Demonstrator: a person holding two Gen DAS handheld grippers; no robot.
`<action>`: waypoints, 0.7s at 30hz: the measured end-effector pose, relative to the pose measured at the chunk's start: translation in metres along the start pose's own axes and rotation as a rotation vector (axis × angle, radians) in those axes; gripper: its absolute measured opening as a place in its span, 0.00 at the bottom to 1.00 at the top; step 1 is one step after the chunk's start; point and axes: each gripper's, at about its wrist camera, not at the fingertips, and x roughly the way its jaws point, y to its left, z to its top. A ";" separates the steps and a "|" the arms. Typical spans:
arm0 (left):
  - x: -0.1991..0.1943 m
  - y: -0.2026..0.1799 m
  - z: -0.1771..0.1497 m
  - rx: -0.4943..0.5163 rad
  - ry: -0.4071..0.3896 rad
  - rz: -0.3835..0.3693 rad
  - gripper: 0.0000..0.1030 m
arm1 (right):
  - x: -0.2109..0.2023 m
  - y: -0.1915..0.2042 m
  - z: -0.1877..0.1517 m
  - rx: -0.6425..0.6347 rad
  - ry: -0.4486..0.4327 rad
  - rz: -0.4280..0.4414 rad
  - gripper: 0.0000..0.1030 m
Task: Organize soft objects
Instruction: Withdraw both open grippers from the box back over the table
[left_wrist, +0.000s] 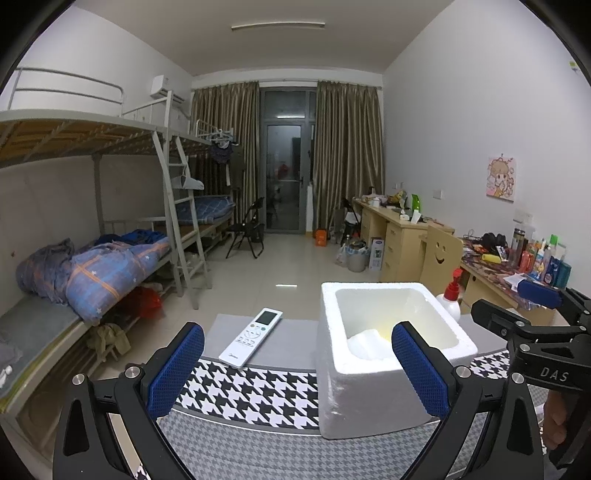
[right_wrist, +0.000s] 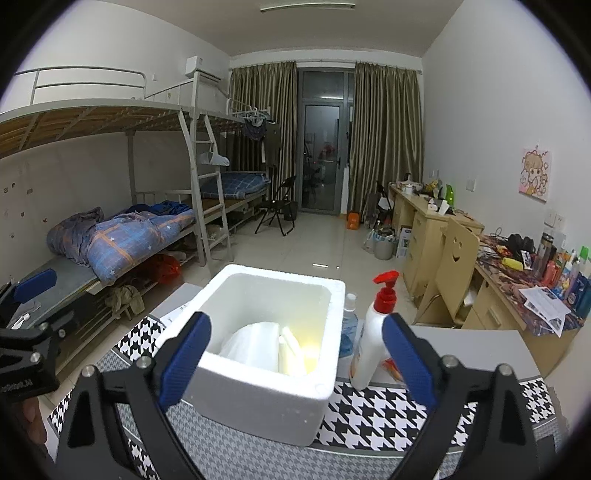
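1. Soft white bundle (right_wrist: 255, 341) and a pale yellow pad (right_wrist: 291, 349) sit at the bottom of the foam box (right_wrist: 258, 387), centre of the right wrist view; in the left wrist view they show at the box's lower right corner.
2. My right gripper (right_wrist: 295, 362) is released, jaws wide, nothing between the pads. My left gripper (left_wrist: 295, 373) is also spread wide and empty.
3. Judgement: drop-off looks done. Best move is to back out clear of the box rim so I don't tip it.
4. Pump bottle (right_wrist: 373, 332) stands just right of the box, close to my right pad. Avoid knocking it.
5. Remote (left_wrist: 251, 338) lies left of the box on the checked cloth (left_wrist: 251, 398). It's hard, so leave it.
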 end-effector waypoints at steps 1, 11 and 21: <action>-0.002 -0.001 0.000 0.002 -0.001 -0.002 0.99 | -0.003 0.000 -0.001 0.000 -0.003 0.000 0.93; -0.023 -0.011 -0.005 0.012 -0.010 -0.031 0.99 | -0.032 -0.009 -0.012 0.005 -0.036 -0.013 0.93; -0.047 -0.022 -0.019 0.028 -0.025 -0.061 0.99 | -0.057 -0.016 -0.028 0.022 -0.060 -0.024 0.93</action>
